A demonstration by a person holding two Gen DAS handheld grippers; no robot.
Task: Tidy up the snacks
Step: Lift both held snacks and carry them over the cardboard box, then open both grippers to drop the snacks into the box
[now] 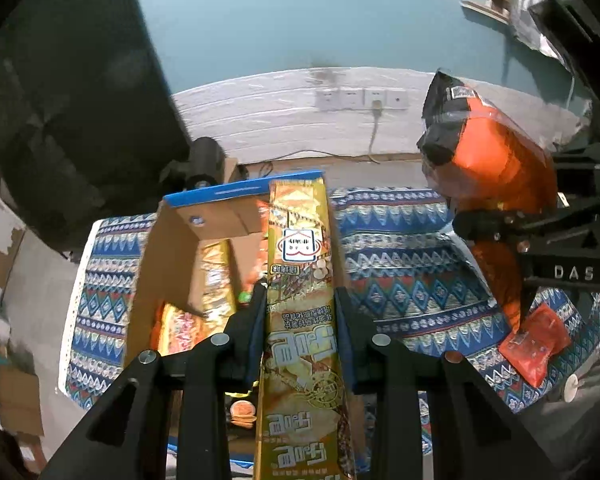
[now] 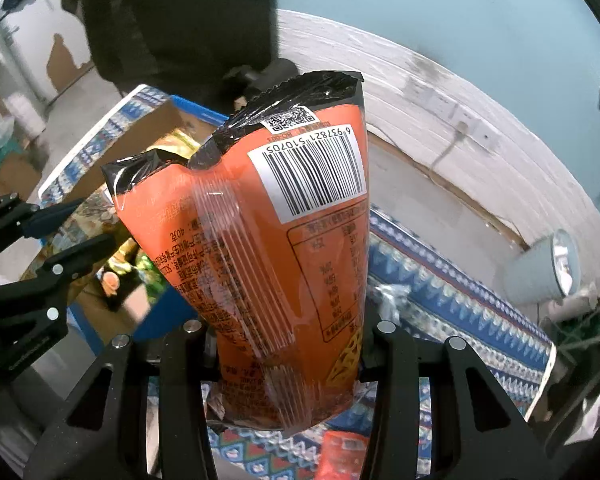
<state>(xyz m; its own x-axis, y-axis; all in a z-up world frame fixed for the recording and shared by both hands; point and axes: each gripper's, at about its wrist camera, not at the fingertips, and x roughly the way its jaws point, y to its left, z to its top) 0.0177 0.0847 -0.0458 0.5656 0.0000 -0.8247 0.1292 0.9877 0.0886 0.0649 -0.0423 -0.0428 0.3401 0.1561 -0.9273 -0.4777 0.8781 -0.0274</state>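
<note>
L tongs are being kept nearly shut on a gold snack pack; the pack is being pinched thin between the two pads and is standing on edge, running straight out ahead of the fingers. Below and ahead of the L tongs a cardboard box w/ blue rim is being seen open, w/ more snack packs lying inside. The gold pack's far end is being held over the box's right-hand wall.

R tongs are being held part open around an orange snack bag, gripped at its lower part; the bag is being squeezed between both fingers and is sticking up ahead of them, black top seam crumpled, barcode side facing the camera. In the L view the same bag is being seen to the right of the L tongs, hanging in the R tongs above the patterned cloth, apart from the gold pack.

Under the R tongs a small red packet is lying on the cloth; in the L view the packet is being seen to the right. The box is being seen left of the R tongs, w/ the L tongs over it.
</note>
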